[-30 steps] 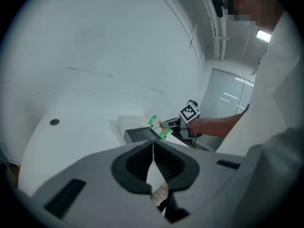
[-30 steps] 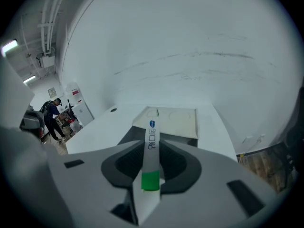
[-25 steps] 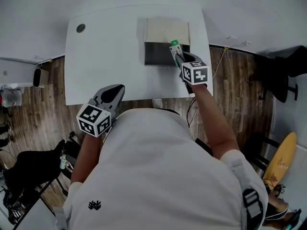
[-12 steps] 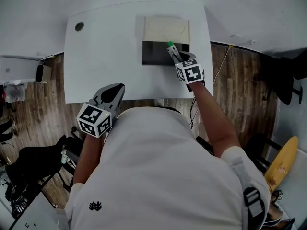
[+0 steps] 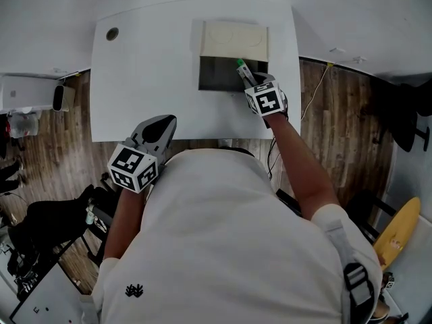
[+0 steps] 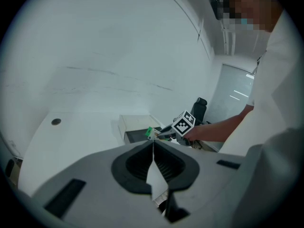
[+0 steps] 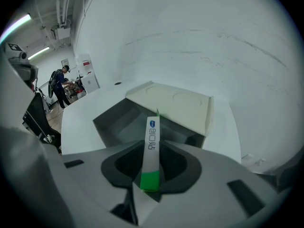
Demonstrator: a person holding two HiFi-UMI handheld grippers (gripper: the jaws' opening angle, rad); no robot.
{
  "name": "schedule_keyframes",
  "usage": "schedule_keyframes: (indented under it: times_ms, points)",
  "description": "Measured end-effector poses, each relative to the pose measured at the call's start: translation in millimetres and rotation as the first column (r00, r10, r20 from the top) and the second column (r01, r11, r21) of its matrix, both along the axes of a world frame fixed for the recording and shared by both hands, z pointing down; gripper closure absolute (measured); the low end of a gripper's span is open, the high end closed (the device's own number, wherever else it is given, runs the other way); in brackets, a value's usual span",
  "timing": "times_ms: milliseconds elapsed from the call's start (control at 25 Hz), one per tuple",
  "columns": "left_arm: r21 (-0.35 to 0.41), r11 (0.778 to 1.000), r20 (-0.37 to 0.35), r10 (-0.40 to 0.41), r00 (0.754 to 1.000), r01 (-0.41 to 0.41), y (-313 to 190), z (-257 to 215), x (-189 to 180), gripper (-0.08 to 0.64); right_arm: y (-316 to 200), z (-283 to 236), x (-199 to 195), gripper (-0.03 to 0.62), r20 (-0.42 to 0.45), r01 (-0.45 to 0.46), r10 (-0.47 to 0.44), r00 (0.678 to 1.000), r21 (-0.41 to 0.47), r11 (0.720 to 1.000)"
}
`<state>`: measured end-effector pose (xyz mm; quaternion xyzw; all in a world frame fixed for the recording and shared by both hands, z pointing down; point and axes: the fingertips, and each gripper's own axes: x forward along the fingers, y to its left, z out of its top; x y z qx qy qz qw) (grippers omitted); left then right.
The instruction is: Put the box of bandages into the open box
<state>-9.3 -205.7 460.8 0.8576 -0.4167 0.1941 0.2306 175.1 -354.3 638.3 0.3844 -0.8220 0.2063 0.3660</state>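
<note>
The open box [image 5: 217,76] lies at the far middle of the white table [image 5: 148,79], dark inside, with its pale lid [image 5: 234,38] folded back. My right gripper [image 5: 248,82] is shut on the narrow white-and-green box of bandages [image 5: 241,70], holding it on edge over the right part of the opening. In the right gripper view the box of bandages [image 7: 152,144] stands between the jaws of the right gripper [image 7: 152,151], pointing at the open box [image 7: 124,123]. My left gripper [image 5: 162,124] hovers at the table's near edge, shut and empty; its jaws meet in the left gripper view [image 6: 153,146].
A round dark hole [image 5: 112,34] sits in the table's far left corner. Wooden floor surrounds the table, with dark chairs [image 5: 47,228] at the left and a cable [image 5: 312,90] at the right. A person [image 7: 61,82] stands far off in the room.
My right gripper has carried the box of bandages a little to the left, from the open box's right rim to over its inside. The left gripper has stayed put.
</note>
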Motion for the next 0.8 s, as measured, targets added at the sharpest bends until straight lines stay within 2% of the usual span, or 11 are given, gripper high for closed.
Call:
schedule_keyframes:
  times_ms: [560,800]
  points:
    - [-0.002,1.0,0.004,-0.01,1.0,0.01,2.5,-1.9,-3.5,0.548,-1.3,3.1,-3.3,0.491,-0.023,0.026,-0.026,0.999,0.018,0.999]
    - [0.004,1.0,0.0,-0.006,1.0,0.006,6.0,-1.8,-8.8,0.548,0.9,2.6,-5.1,0.447,-0.029,0.034,-0.033,0.999,0.032,0.999]
